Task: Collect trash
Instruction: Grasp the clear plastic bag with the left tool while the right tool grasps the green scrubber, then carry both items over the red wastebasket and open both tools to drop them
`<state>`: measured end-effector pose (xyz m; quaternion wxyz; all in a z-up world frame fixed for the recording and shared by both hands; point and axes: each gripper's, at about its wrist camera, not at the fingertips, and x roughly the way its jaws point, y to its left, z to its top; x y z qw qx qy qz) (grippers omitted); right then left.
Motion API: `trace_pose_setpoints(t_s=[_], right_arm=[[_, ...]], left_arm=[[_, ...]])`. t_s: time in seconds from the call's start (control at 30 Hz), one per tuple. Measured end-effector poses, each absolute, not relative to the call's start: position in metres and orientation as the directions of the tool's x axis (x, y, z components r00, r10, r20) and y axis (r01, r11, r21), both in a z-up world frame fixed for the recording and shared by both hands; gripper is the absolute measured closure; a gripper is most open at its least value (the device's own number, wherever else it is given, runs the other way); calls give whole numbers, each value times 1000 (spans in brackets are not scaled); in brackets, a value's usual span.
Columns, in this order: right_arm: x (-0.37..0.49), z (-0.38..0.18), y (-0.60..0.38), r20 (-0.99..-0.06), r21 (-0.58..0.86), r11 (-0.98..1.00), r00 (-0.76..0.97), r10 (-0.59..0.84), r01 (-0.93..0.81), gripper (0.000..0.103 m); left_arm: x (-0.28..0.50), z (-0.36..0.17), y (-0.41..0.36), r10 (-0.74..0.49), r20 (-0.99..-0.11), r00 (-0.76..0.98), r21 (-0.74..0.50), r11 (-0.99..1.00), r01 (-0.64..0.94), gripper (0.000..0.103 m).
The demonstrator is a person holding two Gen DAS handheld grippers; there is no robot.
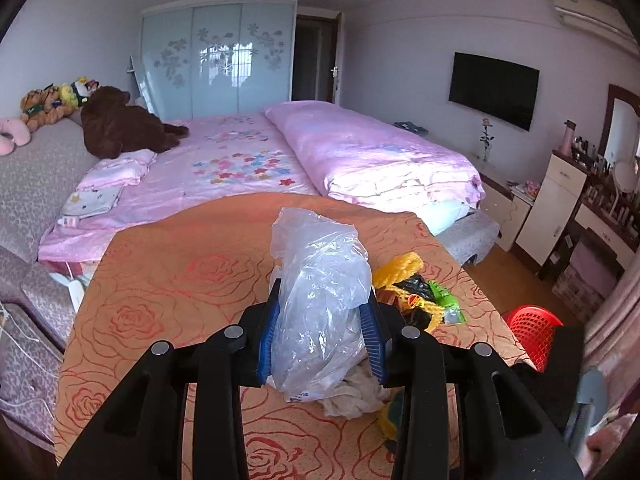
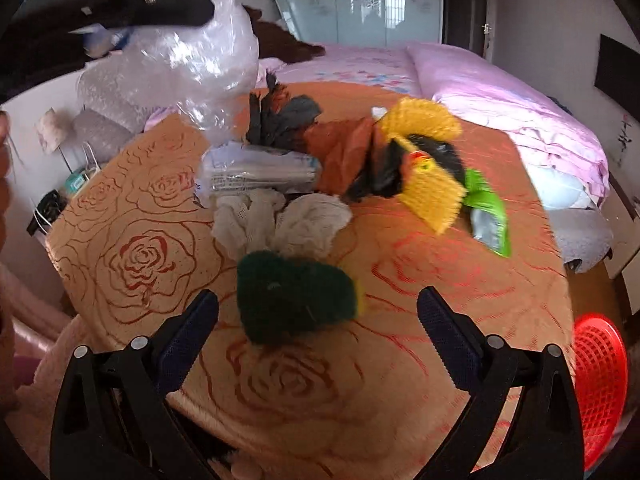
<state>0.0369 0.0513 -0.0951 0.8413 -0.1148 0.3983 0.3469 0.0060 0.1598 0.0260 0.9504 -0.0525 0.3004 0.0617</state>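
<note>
A bed [image 1: 248, 160] with pink covers fills the far side of the room, and a folded pink quilt [image 1: 360, 152] lies along its right half. In front of it stands the tabletop [image 2: 152, 264], spread with an orange cloth patterned in red roses. A red basket [image 2: 600, 392] sits low beside the tabletop's right edge.

The trash lies in a loose heap toward the middle of the tabletop. The largest piece, a clear plastic bag [image 1: 320, 304], is off the surface: the left gripper [image 1: 323, 322] pinches it between its blue pads, the crumpled film bulging above and below the fingers (in the right wrist view it hangs at upper left over the heap). Beneath it rest a flat clear packet [image 2: 260, 172], a yellow plastic net [image 2: 432, 168] tangled with black and orange wrappers, crumpled white tissue [image 2: 280, 220], a green wrapper [image 2: 488, 216], and nearest, a dark green scouring pad [image 2: 292, 300].

The right gripper [image 2: 318, 320] is spread wide, fingers either side of the scouring pad, not pressing it.
</note>
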Motion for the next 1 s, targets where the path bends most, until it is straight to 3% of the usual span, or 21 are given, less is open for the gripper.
trace_pose_setpoints(t_s=[0.13,0.23,0.73,1.0], right_arm=[[44,-102,63,-777,103,729,403,483,-676,45],[44,-102,56,-777,111,737,405,483,-667,50],[42,-48,-31,-687,71,888,623,374,-455,51],[53,-25,-93,-644,70,954,717,267,-292,51]], left_arm=[[3,22,163,88,-580,810,-64,986,-152,69],[2,21,161,95,-580,809,-56,986,-155,69],[-9,50,142,28,-502,864,-73,995,-75,69],[12,49,108,-31,-516,856,-48,999,7,69]])
